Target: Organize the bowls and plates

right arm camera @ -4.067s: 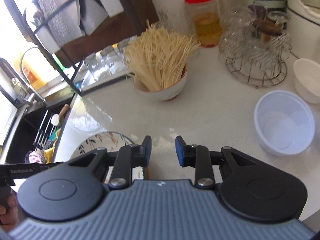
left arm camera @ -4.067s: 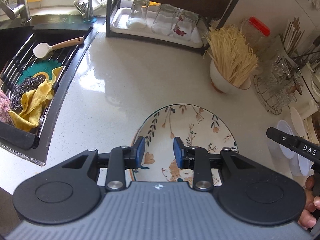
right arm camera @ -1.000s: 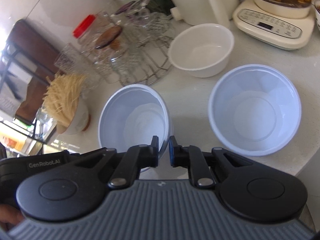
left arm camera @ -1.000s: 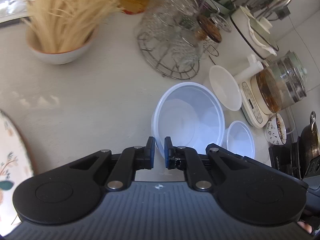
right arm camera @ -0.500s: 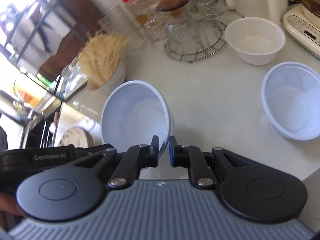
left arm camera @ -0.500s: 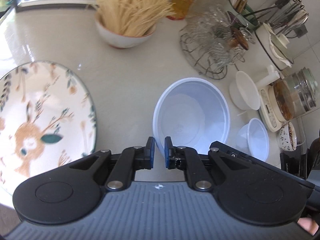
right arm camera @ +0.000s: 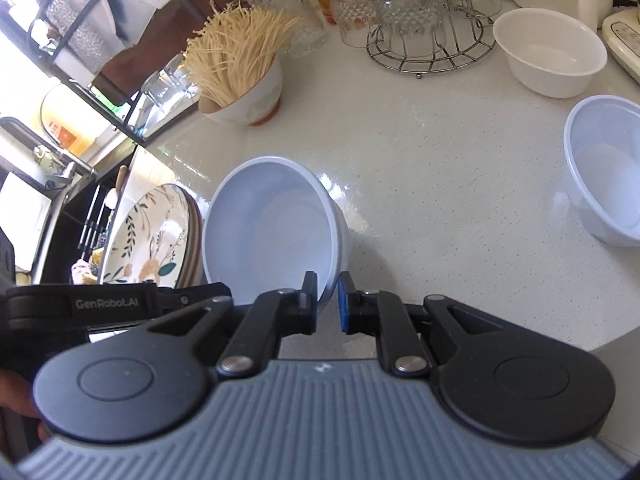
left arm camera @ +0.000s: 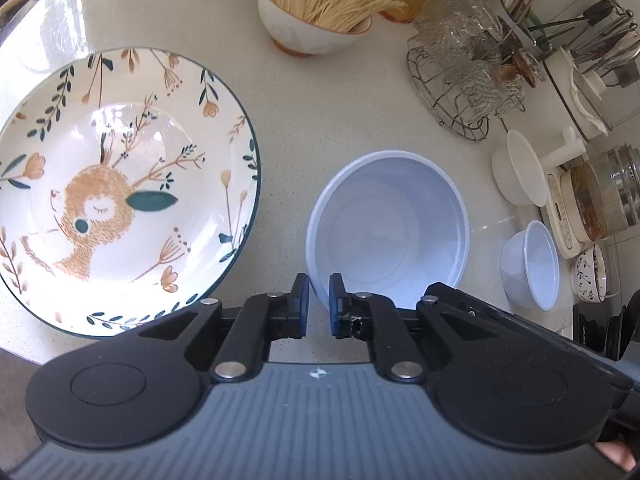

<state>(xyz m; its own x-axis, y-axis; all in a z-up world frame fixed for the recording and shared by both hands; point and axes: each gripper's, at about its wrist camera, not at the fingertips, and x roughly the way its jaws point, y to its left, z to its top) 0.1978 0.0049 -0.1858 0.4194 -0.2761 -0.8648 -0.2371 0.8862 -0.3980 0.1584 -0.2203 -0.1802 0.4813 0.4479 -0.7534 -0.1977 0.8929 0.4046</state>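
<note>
A pale blue plastic bowl is held above the counter by both grippers. My left gripper is shut on its near rim. My right gripper is shut on the rim too, and the bowl tilts toward the left in that view. A floral plate with a deer picture lies on the counter to the left; it also shows in the right wrist view. A second pale blue bowl and a white bowl stand on the counter to the right.
A bowl of dry noodles stands at the back. A wire rack of glasses and a utensil holder are at the back right, with a kettle base. The sink lies far left. The counter edge is near.
Both grippers carried the pale blue bowl leftward, away from the other bowls and toward the floral plate, which has come fully into the left wrist view.
</note>
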